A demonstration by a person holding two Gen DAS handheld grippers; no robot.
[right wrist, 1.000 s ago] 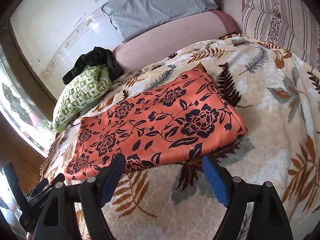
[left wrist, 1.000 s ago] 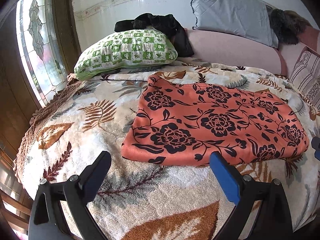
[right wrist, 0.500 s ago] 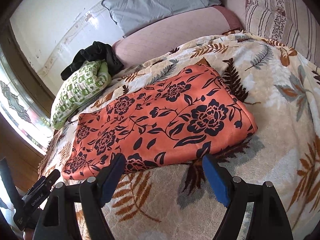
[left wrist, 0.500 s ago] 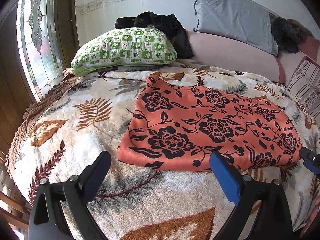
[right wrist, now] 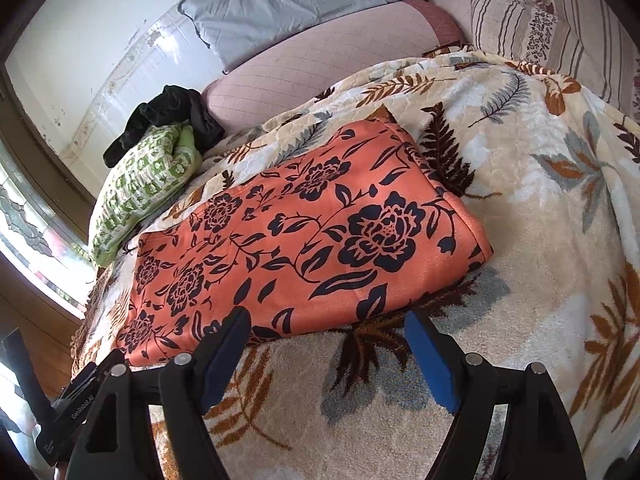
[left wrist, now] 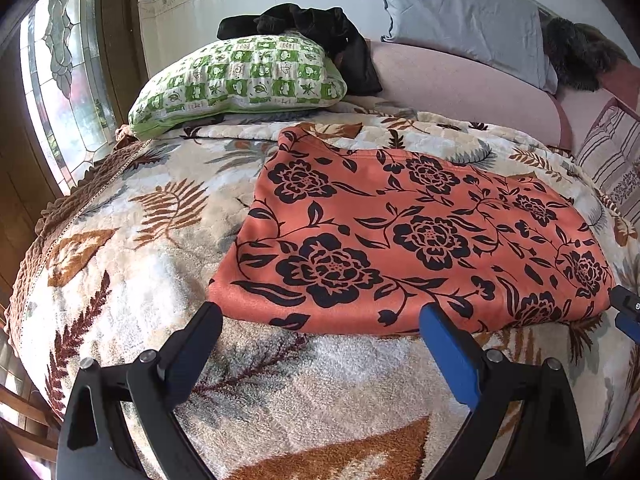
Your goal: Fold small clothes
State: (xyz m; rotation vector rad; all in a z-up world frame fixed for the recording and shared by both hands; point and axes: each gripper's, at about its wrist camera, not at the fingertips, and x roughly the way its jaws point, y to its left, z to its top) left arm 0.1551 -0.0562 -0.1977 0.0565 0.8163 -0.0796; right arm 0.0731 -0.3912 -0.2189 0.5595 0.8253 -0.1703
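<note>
An orange garment with black flowers [left wrist: 404, 236] lies flat on a leaf-patterned blanket [left wrist: 132, 264]; the right wrist view shows the garment [right wrist: 304, 240] too. My left gripper [left wrist: 320, 320] hovers open just short of the garment's near edge, toward its left end, with nothing between its fingers. Over the near edge toward the right end, my right gripper [right wrist: 328, 320] is open and empty as well. The left gripper's body [right wrist: 80, 396] shows at the lower left of the right wrist view, and a bit of the right gripper [left wrist: 626, 308] at the right edge of the left wrist view.
A green checked pillow [left wrist: 240, 80] with a black garment [left wrist: 320, 36] on it lies at the far left. A grey pillow [left wrist: 464, 20] leans on the pink headboard [left wrist: 460, 80]. A striped pillow [right wrist: 540, 16] sits far right. A stained-glass window [left wrist: 64, 92] lines the left.
Both grippers have crept a little closer to the garment's near edge, which now looms larger in both views. Their jaws have stayed open.
</note>
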